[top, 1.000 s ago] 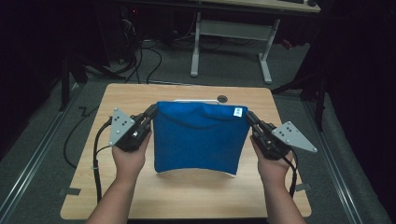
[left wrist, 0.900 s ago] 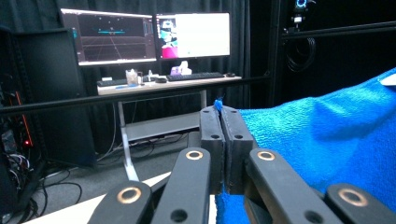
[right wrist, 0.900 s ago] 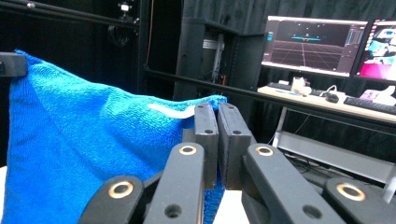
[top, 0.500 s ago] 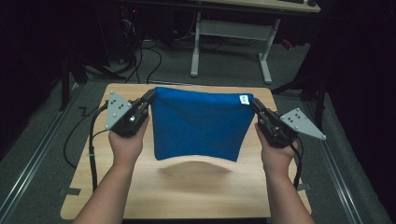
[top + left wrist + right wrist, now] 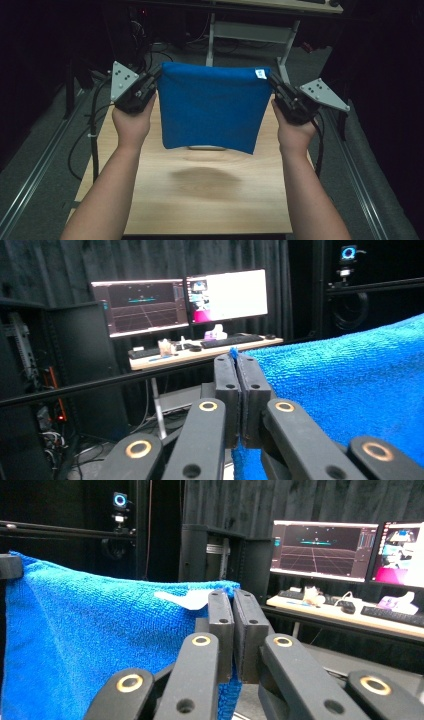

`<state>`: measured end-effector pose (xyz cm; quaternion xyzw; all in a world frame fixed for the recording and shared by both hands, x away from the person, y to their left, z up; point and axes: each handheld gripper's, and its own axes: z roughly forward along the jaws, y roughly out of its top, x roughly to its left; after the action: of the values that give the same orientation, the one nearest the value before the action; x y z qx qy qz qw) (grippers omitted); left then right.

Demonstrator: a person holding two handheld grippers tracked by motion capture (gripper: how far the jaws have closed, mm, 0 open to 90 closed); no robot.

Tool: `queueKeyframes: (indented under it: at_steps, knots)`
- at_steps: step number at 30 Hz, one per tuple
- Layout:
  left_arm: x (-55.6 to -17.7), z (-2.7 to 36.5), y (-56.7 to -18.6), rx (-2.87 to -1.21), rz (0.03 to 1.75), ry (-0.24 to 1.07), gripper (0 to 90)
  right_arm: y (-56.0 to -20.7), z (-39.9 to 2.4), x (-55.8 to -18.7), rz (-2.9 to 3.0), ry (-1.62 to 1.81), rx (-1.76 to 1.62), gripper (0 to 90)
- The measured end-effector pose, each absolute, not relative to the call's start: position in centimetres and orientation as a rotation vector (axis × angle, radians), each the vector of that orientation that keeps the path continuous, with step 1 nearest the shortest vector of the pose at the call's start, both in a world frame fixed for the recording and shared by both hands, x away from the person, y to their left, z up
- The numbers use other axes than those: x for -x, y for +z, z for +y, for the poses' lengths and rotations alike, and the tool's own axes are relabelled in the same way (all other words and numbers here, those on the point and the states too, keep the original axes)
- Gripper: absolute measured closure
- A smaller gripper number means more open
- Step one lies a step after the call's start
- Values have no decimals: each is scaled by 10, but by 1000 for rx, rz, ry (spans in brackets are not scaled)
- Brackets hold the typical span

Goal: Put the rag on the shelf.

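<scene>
High view: I've both top corners of the blue towel point(image 5: 210, 107) pinched | left gripper point(image 5: 155, 80), right gripper point(image 5: 272, 82) clamped tight | soft, light, limp; corners grip best.

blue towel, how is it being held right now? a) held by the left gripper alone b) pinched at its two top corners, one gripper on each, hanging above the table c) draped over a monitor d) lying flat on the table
b: the left gripper and the right gripper each clamp a top corner of the blue towel, which hangs clear of the table with its shadow below.
</scene>
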<state>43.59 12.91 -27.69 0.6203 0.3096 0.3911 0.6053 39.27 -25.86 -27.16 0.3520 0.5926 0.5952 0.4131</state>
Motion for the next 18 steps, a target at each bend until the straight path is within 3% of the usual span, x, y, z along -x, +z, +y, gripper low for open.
queueKeyframes:
  at_steps: [10, 18]
  knots:
    - [-496, 119, -286, -1528, 762, 943, 892, -271, -257, -451, 1524, 1446, -966, 881]
    - [-537, 116, -328, -1642, 868, 869, 894, -302, -256, -493, 1613, 1379, -1039, 881]
